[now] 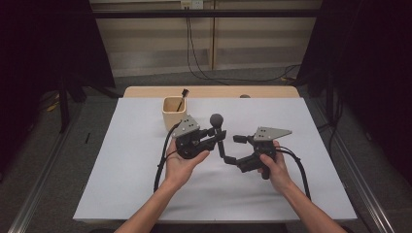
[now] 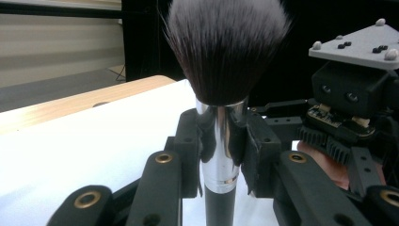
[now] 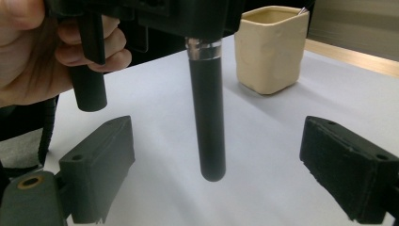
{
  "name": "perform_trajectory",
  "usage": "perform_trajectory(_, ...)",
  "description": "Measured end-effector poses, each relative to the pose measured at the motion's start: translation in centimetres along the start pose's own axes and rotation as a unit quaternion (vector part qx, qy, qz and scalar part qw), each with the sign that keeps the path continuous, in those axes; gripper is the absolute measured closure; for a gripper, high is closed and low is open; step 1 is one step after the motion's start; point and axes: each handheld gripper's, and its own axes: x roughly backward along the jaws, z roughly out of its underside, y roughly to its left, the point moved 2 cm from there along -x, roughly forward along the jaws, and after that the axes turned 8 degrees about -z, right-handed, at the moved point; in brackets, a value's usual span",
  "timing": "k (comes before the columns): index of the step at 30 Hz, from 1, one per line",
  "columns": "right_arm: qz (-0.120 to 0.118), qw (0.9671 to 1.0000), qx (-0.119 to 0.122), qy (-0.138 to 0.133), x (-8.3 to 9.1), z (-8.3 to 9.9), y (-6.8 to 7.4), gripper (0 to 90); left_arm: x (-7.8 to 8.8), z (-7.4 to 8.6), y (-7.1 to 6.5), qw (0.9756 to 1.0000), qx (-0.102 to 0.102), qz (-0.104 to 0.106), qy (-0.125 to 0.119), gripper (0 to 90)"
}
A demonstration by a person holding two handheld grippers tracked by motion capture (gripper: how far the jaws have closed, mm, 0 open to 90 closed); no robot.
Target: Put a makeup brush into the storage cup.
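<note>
A makeup brush (image 1: 216, 119) with a dark fluffy head and a black handle stands upright above the white table cover. My left gripper (image 1: 218, 135) is shut on its silver ferrule (image 2: 221, 141), and the bristles (image 2: 226, 52) rise just above the jaws. The handle (image 3: 207, 117) hangs down between the jaws of my right gripper (image 3: 221, 162). That gripper is open, with its pads (image 3: 101, 160) wide apart on either side of the handle's lower end and not touching it. In the high view the right gripper (image 1: 233, 149) sits just right of the brush.
A cream square cup (image 1: 174, 112) stands at the back left of centre with a thin dark brush (image 1: 183, 97) leaning in it. The white cover (image 1: 145, 184) spans the wooden table (image 1: 209, 91). Cables trail from both grippers towards the front edge.
</note>
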Motion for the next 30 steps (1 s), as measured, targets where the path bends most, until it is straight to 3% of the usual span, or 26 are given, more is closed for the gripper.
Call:
perform_trajectory(6,0.027,0.9996,-0.005,0.009,0.7,0.1,-0.1,10.1,0.3,-0.1,0.4,1.0,0.0,-0.005,0.001,70.9)
perform_trajectory(17,0.053,0.9984,-0.004,-0.019,2.7,1.0,0.1,4.7,0.6,-0.1,0.7,0.9999,-0.001,-0.012,0.007,70.9)
perform_trajectory(24,0.081,0.9963,-0.015,-0.021,3.8,1.8,-0.1,3.9,0.9,-0.2,1.2,0.9998,-0.001,-0.017,0.01,70.9)
perform_trajectory(30,0.118,0.9923,-0.015,-0.036,5.0,2.5,0.2,2.3,1.5,-0.3,1.8,0.9995,0.001,-0.026,0.02,70.9)
